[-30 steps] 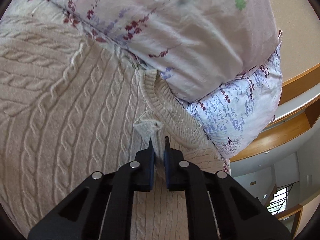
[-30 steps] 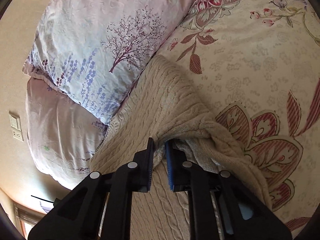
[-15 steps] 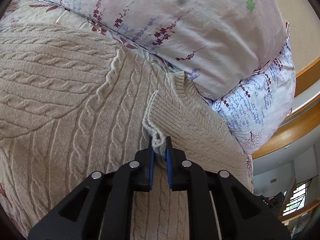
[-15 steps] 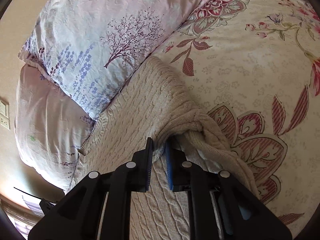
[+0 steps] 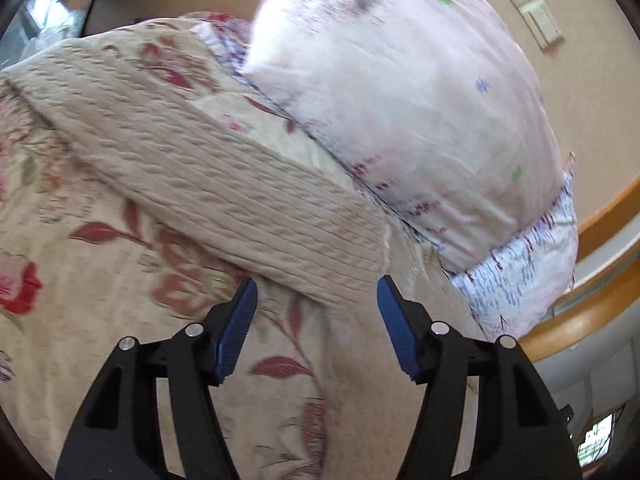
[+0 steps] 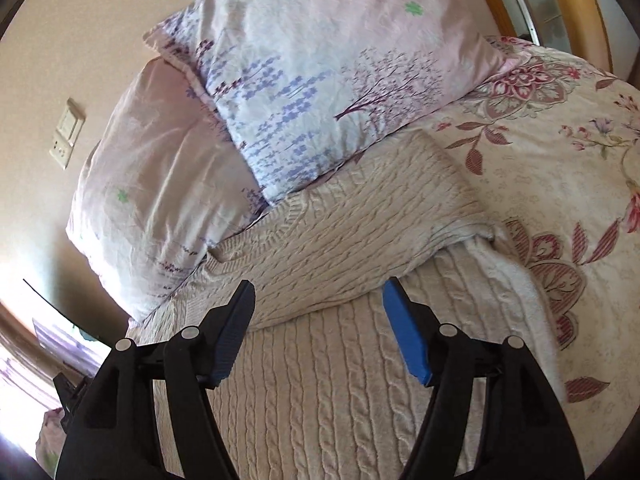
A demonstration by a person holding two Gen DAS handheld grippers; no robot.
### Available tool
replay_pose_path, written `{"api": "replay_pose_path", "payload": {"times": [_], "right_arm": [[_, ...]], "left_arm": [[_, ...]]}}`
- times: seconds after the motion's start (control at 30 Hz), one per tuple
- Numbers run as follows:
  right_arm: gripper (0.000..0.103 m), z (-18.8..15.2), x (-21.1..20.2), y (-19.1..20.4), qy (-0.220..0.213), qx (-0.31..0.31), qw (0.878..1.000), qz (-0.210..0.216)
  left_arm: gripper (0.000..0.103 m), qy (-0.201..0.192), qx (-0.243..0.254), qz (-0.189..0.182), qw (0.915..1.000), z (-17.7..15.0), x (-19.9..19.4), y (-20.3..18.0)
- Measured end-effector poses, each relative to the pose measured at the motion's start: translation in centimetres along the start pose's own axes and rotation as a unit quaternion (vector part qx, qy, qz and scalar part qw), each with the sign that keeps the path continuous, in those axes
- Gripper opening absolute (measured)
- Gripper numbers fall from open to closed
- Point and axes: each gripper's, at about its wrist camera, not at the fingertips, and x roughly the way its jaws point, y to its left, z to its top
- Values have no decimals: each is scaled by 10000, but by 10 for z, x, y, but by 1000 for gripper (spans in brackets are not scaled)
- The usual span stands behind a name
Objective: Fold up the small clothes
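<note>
A cream cable-knit sweater lies on the flowered bedspread, with a folded part laid over its body. My right gripper is open and empty just above the fold's edge. In the left wrist view, which is blurred, a long sleeve of the sweater stretches across the bedspread. My left gripper is open and empty, with the sleeve's near end just beyond its fingertips.
Two pillows lean at the head of the bed, a pink one and a blue-flowered one; the pink one also shows in the left wrist view. A wooden bed frame runs on the right. Wall switches are behind.
Both grippers have opened and let go of the sweater. Both have pulled back from it; the left one has swung left over the sleeve and bedspread.
</note>
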Motion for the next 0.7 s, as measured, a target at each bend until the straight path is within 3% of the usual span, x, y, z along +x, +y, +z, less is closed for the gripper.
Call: {"api": "replay_pose_path", "payload": {"times": [0.23, 0.33, 0.43, 0.57, 0.7], "right_arm": [[68, -22, 23, 19, 536, -274, 9979, 248], [68, -26, 25, 24, 613, -418, 9970, 230], [69, -27, 24, 26, 620, -516, 9965, 218], [70, -27, 25, 25, 625, -534, 9964, 213], [70, -29, 27, 23, 685, -514, 9960, 250]], "left_arm": [[50, -127, -1032, 82, 9945, 23, 2, 52], [38, -259, -1296, 65, 9912, 31, 7, 61], [33, -348, -1613, -8, 9863, 36, 8, 71], [19, -571, -1818, 104, 9816, 42, 8, 82], [13, -567, -1860, 82, 9809, 45, 10, 85]]}}
